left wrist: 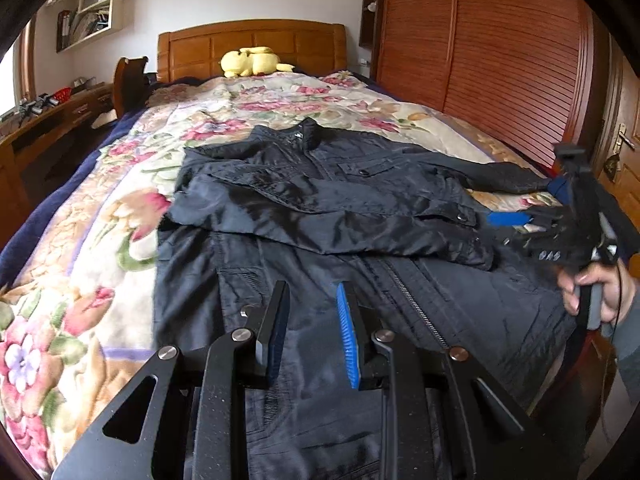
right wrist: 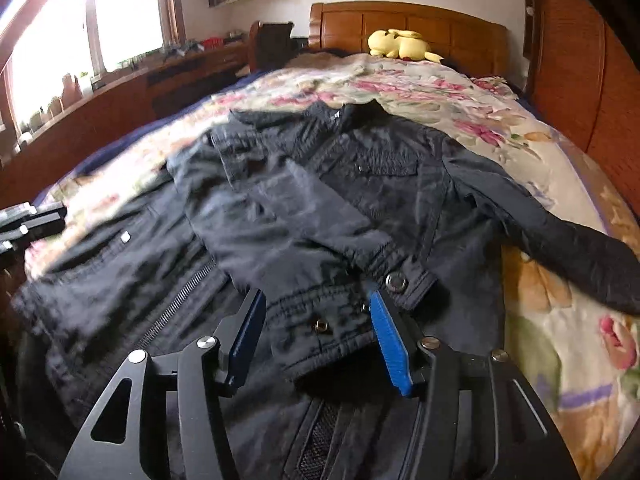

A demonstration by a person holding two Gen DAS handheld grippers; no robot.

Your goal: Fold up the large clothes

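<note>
A black jacket [left wrist: 320, 208] lies face up on the floral bedspread [left wrist: 100, 240], collar toward the headboard. Its left sleeve is folded across the chest, its cuff [right wrist: 400, 280] near the zipper [left wrist: 416, 300]. The other sleeve [right wrist: 572, 248] stretches out to the right over the bedspread. My left gripper [left wrist: 312, 292] is open and empty, hovering over the jacket's lower front. My right gripper [right wrist: 316, 300] is open, its jaws on either side of the folded sleeve's cuff and hem, just above the cloth. The right gripper also shows in the left wrist view [left wrist: 508, 220], held by a hand.
A yellow plush toy [left wrist: 252, 62] lies by the wooden headboard [left wrist: 248, 40]. A wooden wardrobe [left wrist: 480, 40] stands along the bed's right side. A desk [left wrist: 48, 120] and chair [left wrist: 128, 80] stand left, under a window [right wrist: 60, 40].
</note>
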